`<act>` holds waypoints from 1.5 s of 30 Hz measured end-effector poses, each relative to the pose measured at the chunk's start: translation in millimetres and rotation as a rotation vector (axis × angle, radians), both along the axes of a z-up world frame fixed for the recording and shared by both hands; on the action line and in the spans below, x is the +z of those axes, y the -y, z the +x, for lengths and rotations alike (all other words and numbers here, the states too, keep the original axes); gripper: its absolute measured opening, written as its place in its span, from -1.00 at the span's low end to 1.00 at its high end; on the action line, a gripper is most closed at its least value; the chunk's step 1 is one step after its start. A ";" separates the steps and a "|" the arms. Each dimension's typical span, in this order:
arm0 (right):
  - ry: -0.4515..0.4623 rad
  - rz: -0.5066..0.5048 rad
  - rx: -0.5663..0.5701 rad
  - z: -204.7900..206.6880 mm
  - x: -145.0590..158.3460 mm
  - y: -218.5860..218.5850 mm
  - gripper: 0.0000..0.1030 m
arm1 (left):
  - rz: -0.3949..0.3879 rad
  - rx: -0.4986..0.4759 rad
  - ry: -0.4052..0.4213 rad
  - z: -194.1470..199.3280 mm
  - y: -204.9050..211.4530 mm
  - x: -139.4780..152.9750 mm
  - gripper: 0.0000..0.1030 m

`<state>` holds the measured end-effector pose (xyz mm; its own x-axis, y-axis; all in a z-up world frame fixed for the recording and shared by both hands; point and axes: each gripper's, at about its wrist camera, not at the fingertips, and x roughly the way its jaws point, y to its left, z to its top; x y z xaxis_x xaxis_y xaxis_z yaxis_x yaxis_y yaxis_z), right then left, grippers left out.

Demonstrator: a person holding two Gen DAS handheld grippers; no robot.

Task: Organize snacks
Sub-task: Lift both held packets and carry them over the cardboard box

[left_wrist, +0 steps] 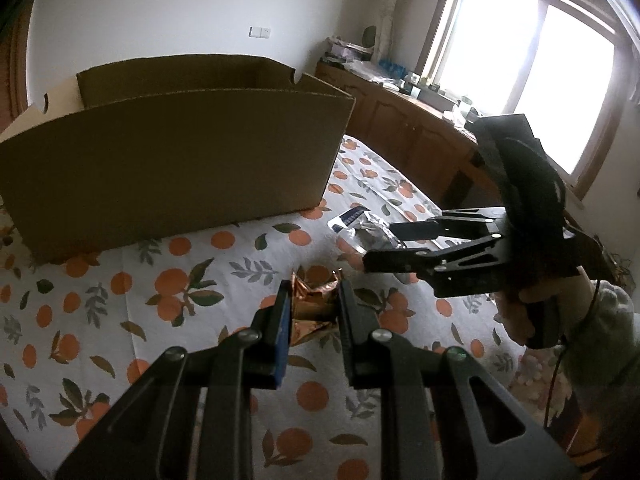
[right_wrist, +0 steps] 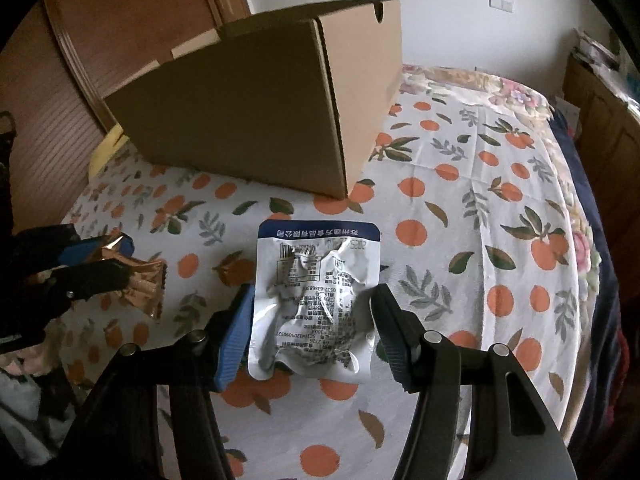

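- Right tool (right_wrist: 311, 322) stands wide open astride the silver snack pouch (right_wrist: 316, 304), which lies flat on the bed (right_wrist: 500, 208), its long axis running along the fingers toward the cardboard box (right_wrist: 256, 120).
- Left tool (left_wrist: 313, 308), just beside it, is clamped on a copper-foil snack (left_wrist: 314, 304).
- Beyond both, the box sits open-topped near the bed's far edge; I judge the loaded left tool readier to drop in.

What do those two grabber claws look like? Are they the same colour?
Mostly, yes. Both the left gripper and right gripper are black, built from flat bars with slots cut in them and round silver bolts. Each has one blue ridged pad and one black ridged pad. A thin dark cable hangs beside the hand, which wears a fuzzy pale sleeve.
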<state>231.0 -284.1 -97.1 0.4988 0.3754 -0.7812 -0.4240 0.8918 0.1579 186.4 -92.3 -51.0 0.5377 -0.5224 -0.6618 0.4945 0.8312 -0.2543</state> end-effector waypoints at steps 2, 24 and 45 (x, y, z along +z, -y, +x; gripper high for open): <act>0.012 0.010 0.003 -3.9 5.0 0.0 0.17 | 0.010 -0.002 0.012 1.2 -0.2 4.5 -0.65; 0.268 0.161 0.020 2.3 122.1 -31.2 0.18 | 0.071 0.042 0.204 52.8 -40.6 97.8 -0.65; 0.253 0.152 -0.002 90.0 111.1 -87.4 0.18 | 0.076 0.179 0.178 151.1 -107.0 70.7 -0.64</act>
<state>321.0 -196.7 14.0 0.6714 0.4773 -0.5670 -0.4651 0.8670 0.1790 337.5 14.6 19.7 0.7288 -0.3607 -0.5820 0.3692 0.9229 -0.1096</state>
